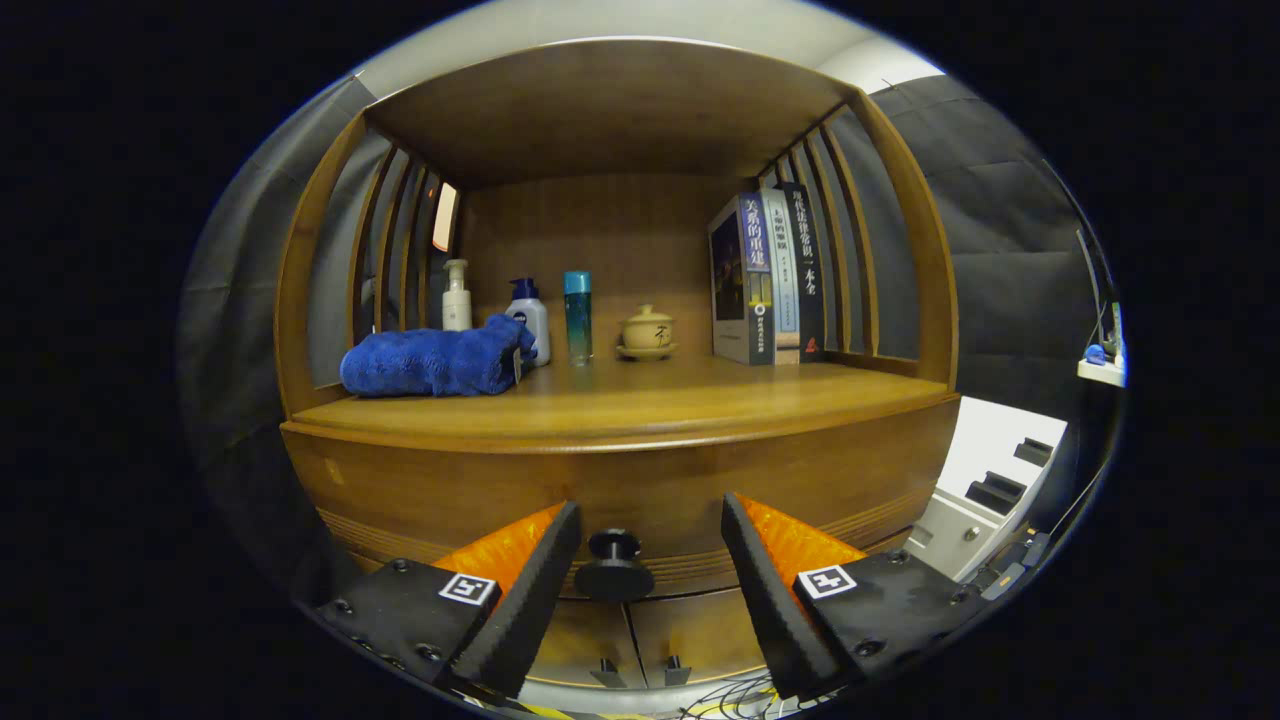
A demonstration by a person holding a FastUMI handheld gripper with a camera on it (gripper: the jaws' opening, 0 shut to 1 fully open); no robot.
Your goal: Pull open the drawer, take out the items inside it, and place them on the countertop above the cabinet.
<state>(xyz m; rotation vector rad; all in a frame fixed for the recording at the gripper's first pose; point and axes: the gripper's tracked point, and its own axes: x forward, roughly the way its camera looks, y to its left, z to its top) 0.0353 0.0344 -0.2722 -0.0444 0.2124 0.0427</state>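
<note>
A wooden cabinet stands in front of me, its drawer front (640, 490) closed under the countertop (640, 405). A black round knob (613, 565) sticks out from the drawer front. My gripper (650, 520) is open, its two black-and-orange fingers standing on either side of the knob without touching it; the knob sits a little nearer the left finger (545, 570) than the right finger (765, 570). The inside of the drawer is hidden.
On the countertop lie a folded blue towel (435, 362), two pump bottles (457, 297), a teal bottle (577, 316), a lidded tea cup (647, 332) and upright books (768, 280). Two lower cabinet doors with small handles (640, 670) sit below. A white unit (985, 495) stands at the right.
</note>
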